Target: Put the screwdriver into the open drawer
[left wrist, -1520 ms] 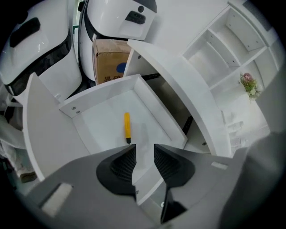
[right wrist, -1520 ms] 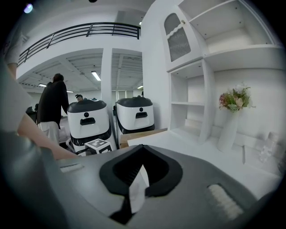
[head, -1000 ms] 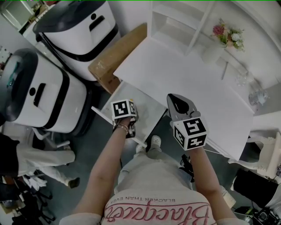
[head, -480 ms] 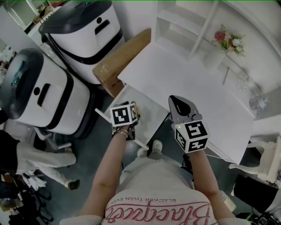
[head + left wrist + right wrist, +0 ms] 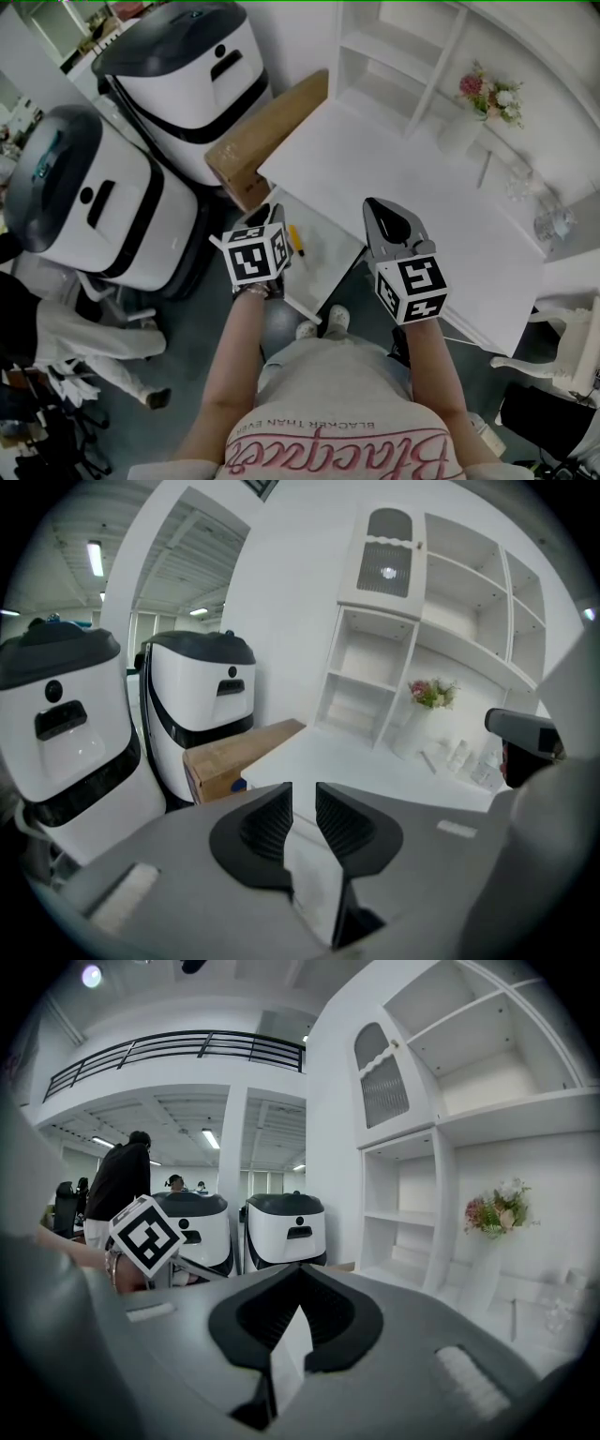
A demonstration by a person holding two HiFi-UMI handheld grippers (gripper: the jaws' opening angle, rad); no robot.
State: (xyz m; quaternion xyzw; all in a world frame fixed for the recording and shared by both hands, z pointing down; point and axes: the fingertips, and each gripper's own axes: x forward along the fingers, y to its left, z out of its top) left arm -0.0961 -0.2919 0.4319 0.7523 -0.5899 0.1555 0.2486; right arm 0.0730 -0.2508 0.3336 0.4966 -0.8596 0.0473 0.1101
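Head view, steeply downward: open drawer [image 5: 328, 246] pulled out from the near edge of the white desk [image 5: 375, 159], with the screwdriver [image 5: 295, 240] lying inside it along the drawer's 9 o'clock side, yellow handle showing, tip too small to make out. Left gripper [image 5: 303, 797] raised just at 9 o'clock of the screwdriver and clear of it; fingers [image 5: 262, 827] parted by a narrow gap, nothing between them, aimed level across the desk toward the shelves. Right gripper [image 5: 300, 1277] held above the drawer's 3 o'clock corner and the desk edge; fingers [image 5: 253, 1312] closed together at the tips, holding nothing. Marker cube [image 5: 145, 1235] of the left gripper visible at 9 o'clock in the right gripper view. Cardboard box [image 5: 267, 127] leaning at 10 o'clock of the drawer, between the desk and two white-and-black machines [image 5: 178, 66]. White shelf unit [image 5: 394, 37] at 12 o'clock of the desk; vase of pink flowers [image 5: 487, 89] toward 2 o'clock. Standing person in dark clothing [image 5: 117, 1190] in the background beyond the machines.
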